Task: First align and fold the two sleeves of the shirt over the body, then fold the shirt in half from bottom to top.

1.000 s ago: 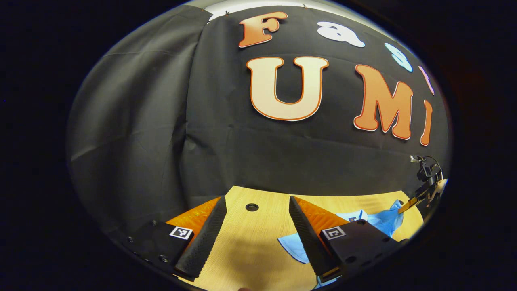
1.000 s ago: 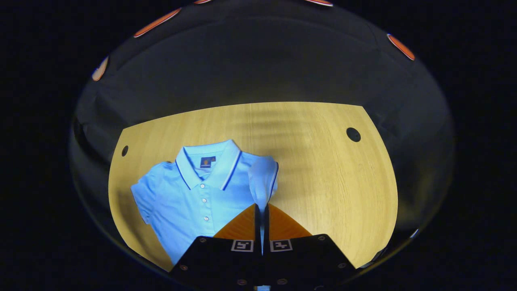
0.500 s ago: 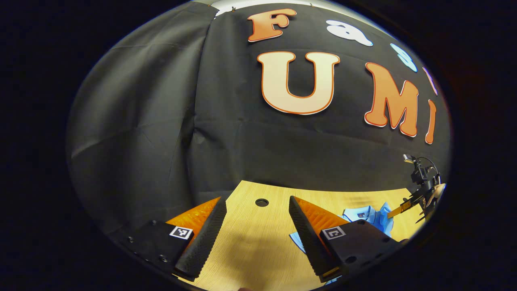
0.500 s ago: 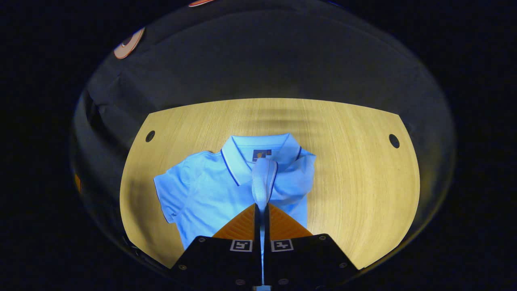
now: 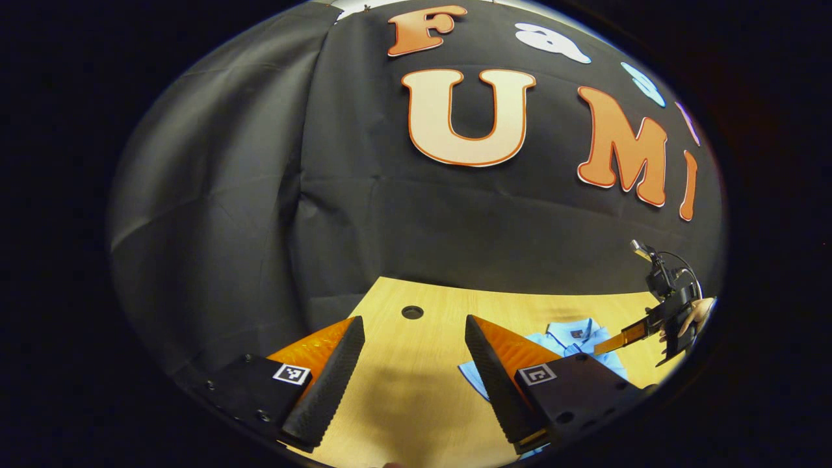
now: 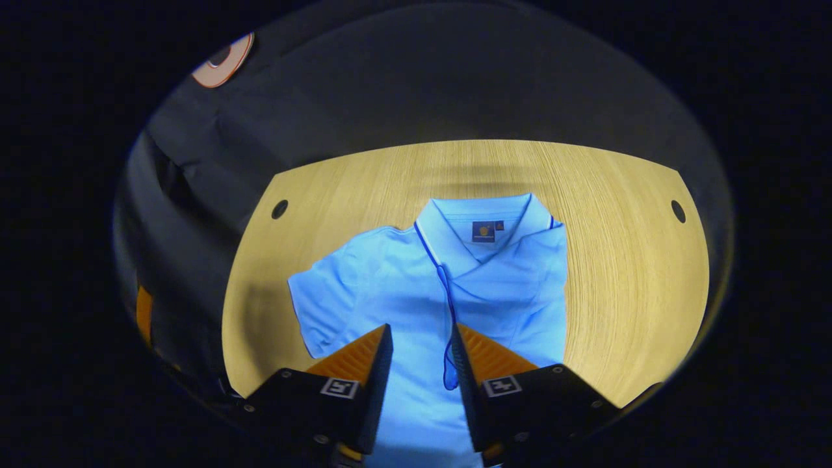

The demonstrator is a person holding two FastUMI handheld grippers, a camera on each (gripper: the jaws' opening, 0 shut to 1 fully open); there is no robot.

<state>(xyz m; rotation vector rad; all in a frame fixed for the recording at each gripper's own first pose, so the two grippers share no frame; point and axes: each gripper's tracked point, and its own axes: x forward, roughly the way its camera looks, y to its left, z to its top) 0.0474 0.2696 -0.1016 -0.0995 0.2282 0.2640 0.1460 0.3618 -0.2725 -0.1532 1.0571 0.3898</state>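
On the wooden surface [image 6: 624, 273], a light blue shirt [image 6: 390, 292] lying flat, collar [image 6: 484, 221] toward the far wall. Right sleeve [image 6: 513, 292] folded over the body, its dark-trimmed edge running down the middle of the chest; left sleeve [image 6: 318, 305] spread out to the side, flat on the wood. Just above the chest in the right gripper view, the right tool [image 6: 422, 361], fingers apart with a gap between them, nothing pinched, blue fabric showing through the gap. Two round holes [image 6: 280, 208] near the far corners of the surface.

In the left gripper view, the left tool [image 5: 415, 374] wide open over bare wood, gripping nothing, well to the side of the shirt [image 5: 572, 338]. Farther off at the right edge, the right tool [image 5: 624, 338] above the shirt, with a hand [image 5: 692, 315] holding it; cannot tell its opening from there. One hole [image 5: 412, 312] in the wood just beyond the left tool's fingers.
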